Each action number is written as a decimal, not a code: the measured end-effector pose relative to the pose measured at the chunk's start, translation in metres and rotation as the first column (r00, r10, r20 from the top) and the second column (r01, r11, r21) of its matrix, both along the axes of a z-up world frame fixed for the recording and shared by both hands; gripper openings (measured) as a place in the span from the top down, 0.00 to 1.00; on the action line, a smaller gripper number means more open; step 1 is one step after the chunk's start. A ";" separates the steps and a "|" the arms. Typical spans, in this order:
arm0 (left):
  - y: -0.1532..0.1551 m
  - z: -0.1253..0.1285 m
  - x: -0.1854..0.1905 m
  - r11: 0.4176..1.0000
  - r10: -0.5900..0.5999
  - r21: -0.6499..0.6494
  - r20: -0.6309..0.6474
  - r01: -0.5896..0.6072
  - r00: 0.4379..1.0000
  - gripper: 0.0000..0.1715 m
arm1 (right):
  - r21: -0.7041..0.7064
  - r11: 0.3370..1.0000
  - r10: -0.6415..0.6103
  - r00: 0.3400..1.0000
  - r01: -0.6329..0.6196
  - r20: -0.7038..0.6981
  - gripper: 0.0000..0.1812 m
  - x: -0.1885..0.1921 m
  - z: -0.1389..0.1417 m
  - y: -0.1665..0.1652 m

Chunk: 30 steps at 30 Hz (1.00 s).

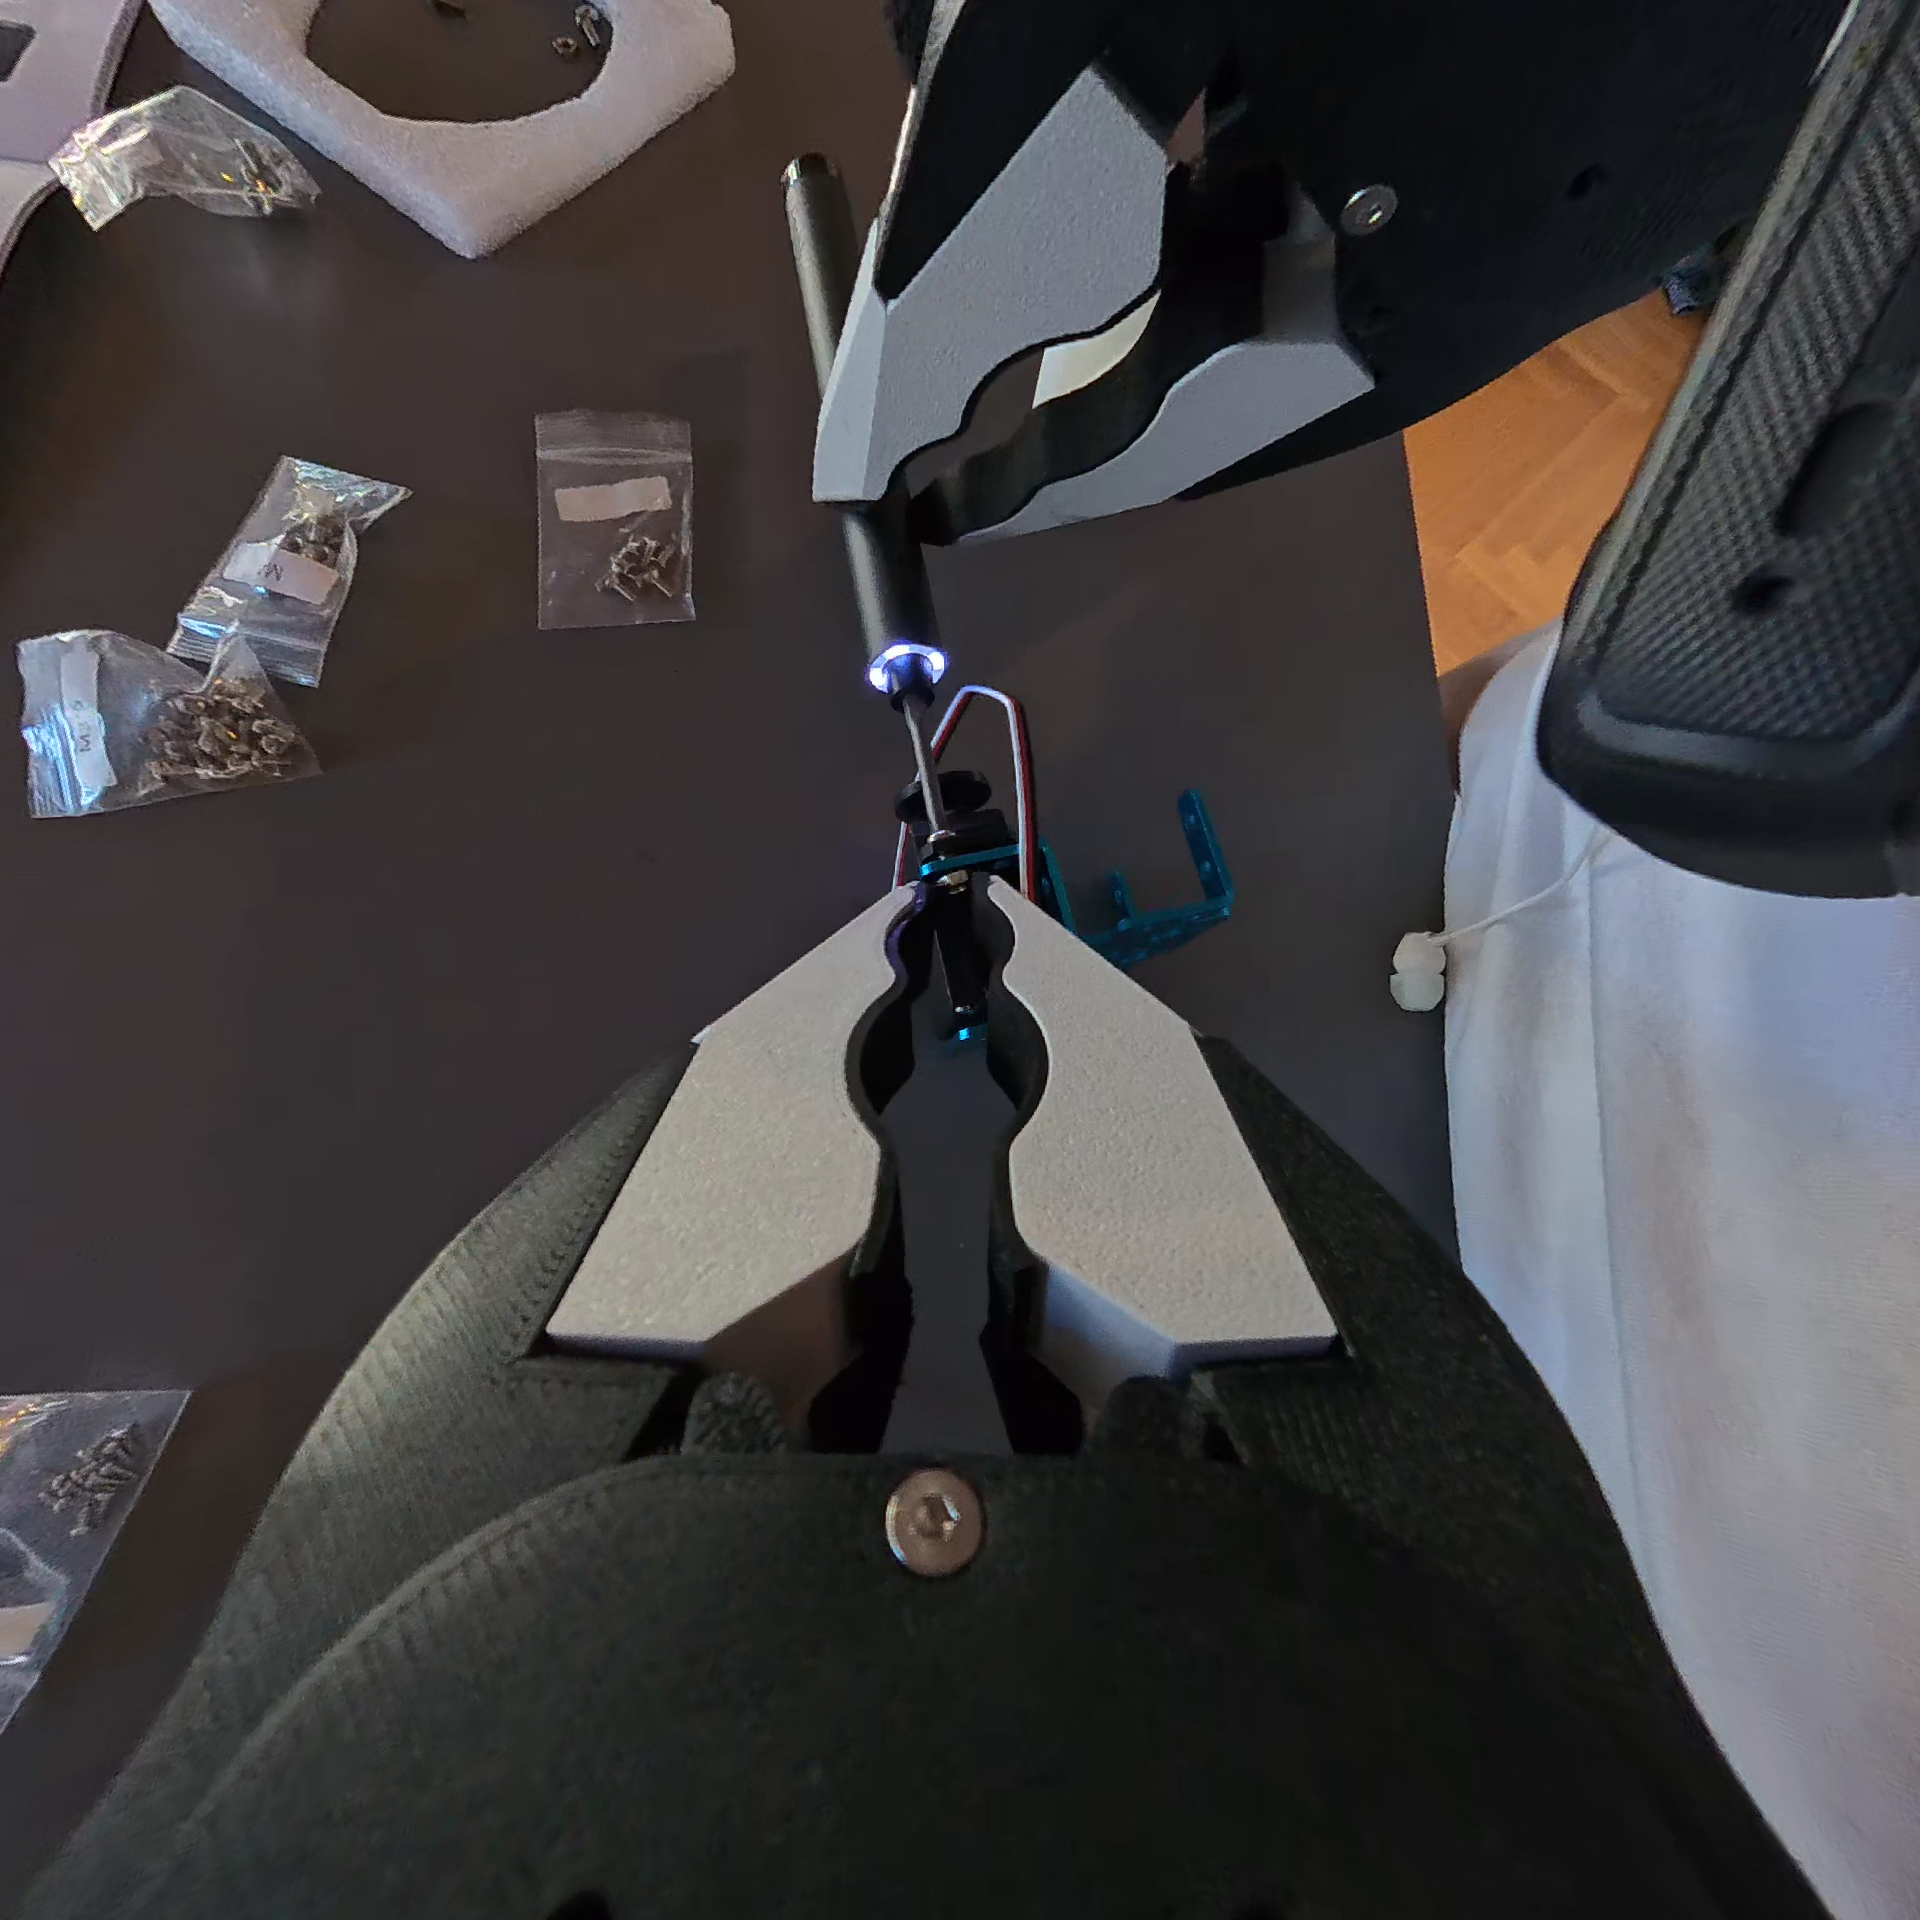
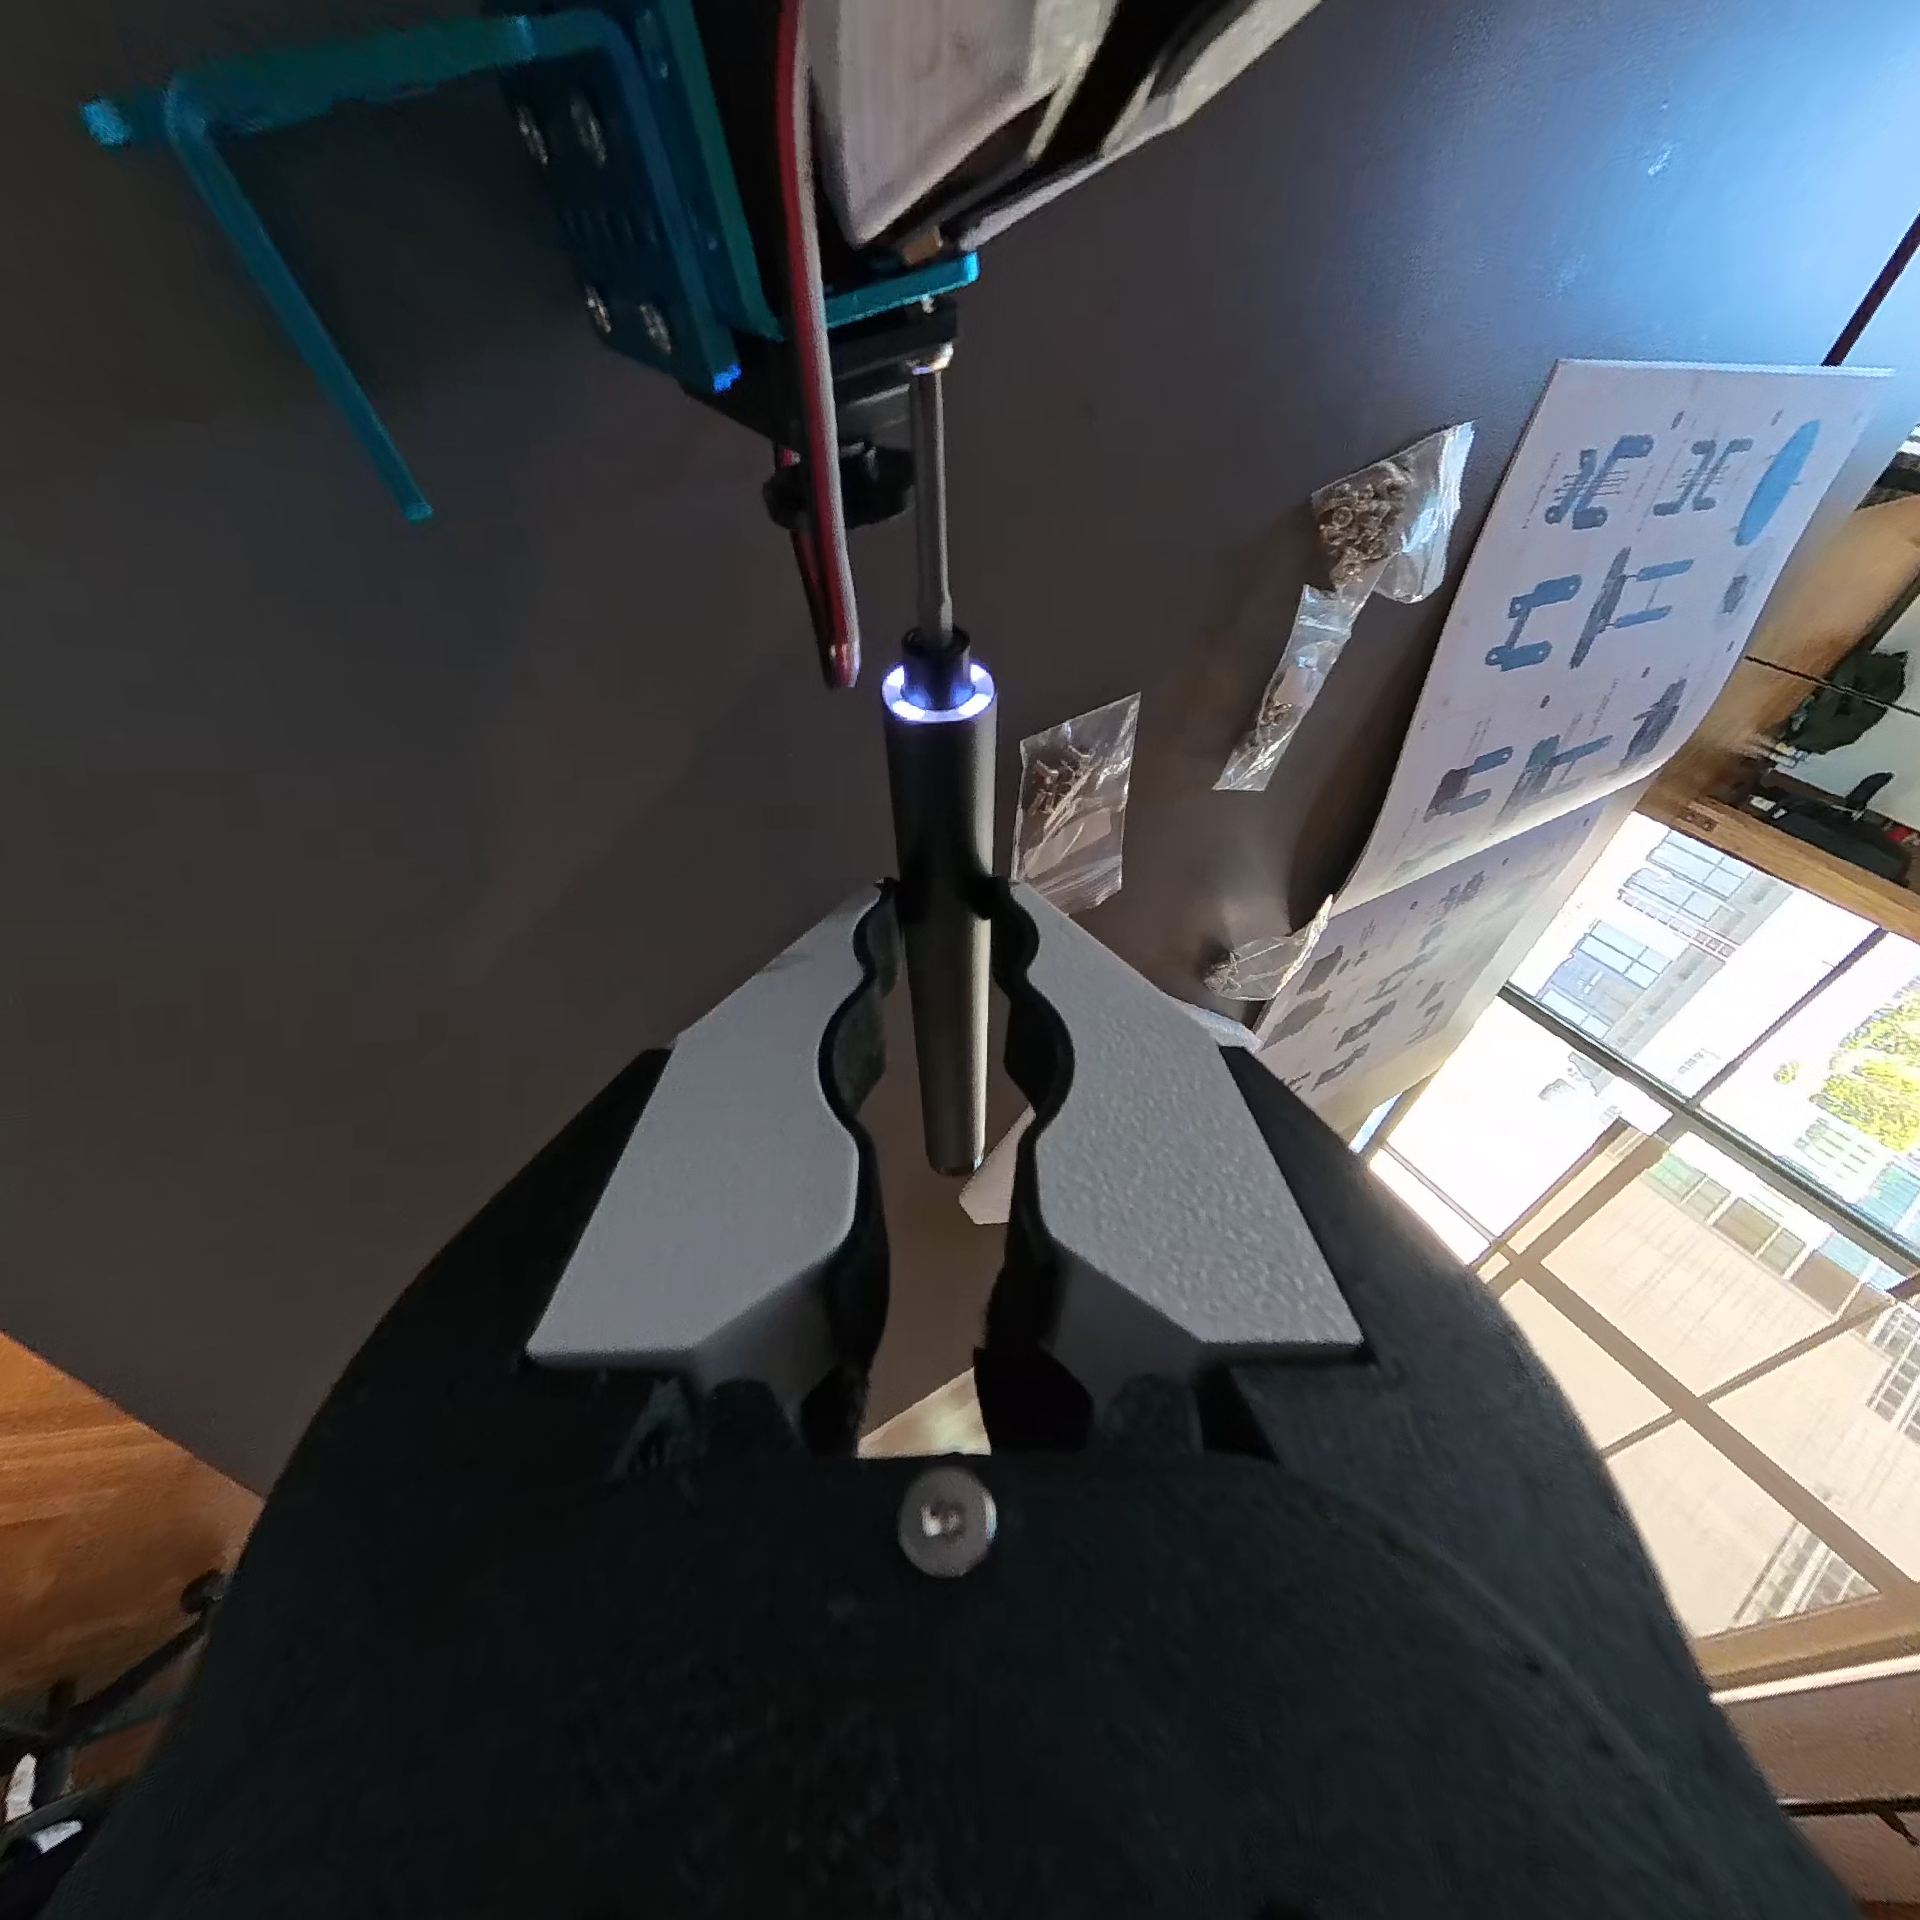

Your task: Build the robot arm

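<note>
Screwdriver (image 2: 940, 914) is clamped by the right gripper (image 2: 940, 904); servo (image 1: 951, 935) by the left gripper (image 1: 951, 894). Bit could slip off the screw (image 1: 943, 836) if tilted.

Small clear bags of screws (image 1: 615, 520) lay scattered across the dark surface (image 1: 468, 935) off to my left, one more bag (image 1: 177, 156) up near a white foam tray (image 1: 457, 114) at the far edge. Printed sheets with blue diagrams (image 2: 1621, 623) rested beside further bags (image 2: 1371, 520). Wooden parquet floor (image 1: 1507, 468) showed past the surface's edge, and big windows (image 2: 1662, 1195) glared with daylight.
</note>
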<state>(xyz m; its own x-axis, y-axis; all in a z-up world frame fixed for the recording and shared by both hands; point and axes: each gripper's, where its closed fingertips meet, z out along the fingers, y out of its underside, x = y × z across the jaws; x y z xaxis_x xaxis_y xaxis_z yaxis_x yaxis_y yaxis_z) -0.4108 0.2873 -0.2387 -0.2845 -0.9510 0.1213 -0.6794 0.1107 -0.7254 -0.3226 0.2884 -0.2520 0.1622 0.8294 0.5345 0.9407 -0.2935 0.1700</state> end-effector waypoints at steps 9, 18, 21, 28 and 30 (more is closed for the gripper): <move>0.000 0.000 0.001 0.998 -0.015 0.060 -0.002 0.015 1.000 0.97 | 0.014 1.000 0.012 1.000 -0.012 0.008 0.91 0.001 0.003 0.001; -0.001 -0.001 0.000 0.987 -0.068 0.146 -0.024 0.071 0.997 0.97 | 0.023 0.999 0.027 0.999 -0.028 0.018 0.91 0.001 0.004 0.002; 0.000 -0.001 0.000 0.984 -0.076 0.159 -0.029 0.079 0.997 0.97 | 0.033 0.999 0.034 0.999 -0.035 0.020 0.91 0.000 0.006 0.002; -0.002 -0.001 -0.001 0.982 -0.096 0.163 -0.033 0.100 0.995 0.98 | 0.044 0.998 0.047 0.999 -0.048 0.027 0.91 0.000 0.008 0.003; -0.005 -0.002 -0.001 0.982 -0.106 0.152 -0.037 0.111 0.994 0.99 | 0.049 0.998 0.048 0.998 -0.050 0.032 0.91 0.000 0.008 0.003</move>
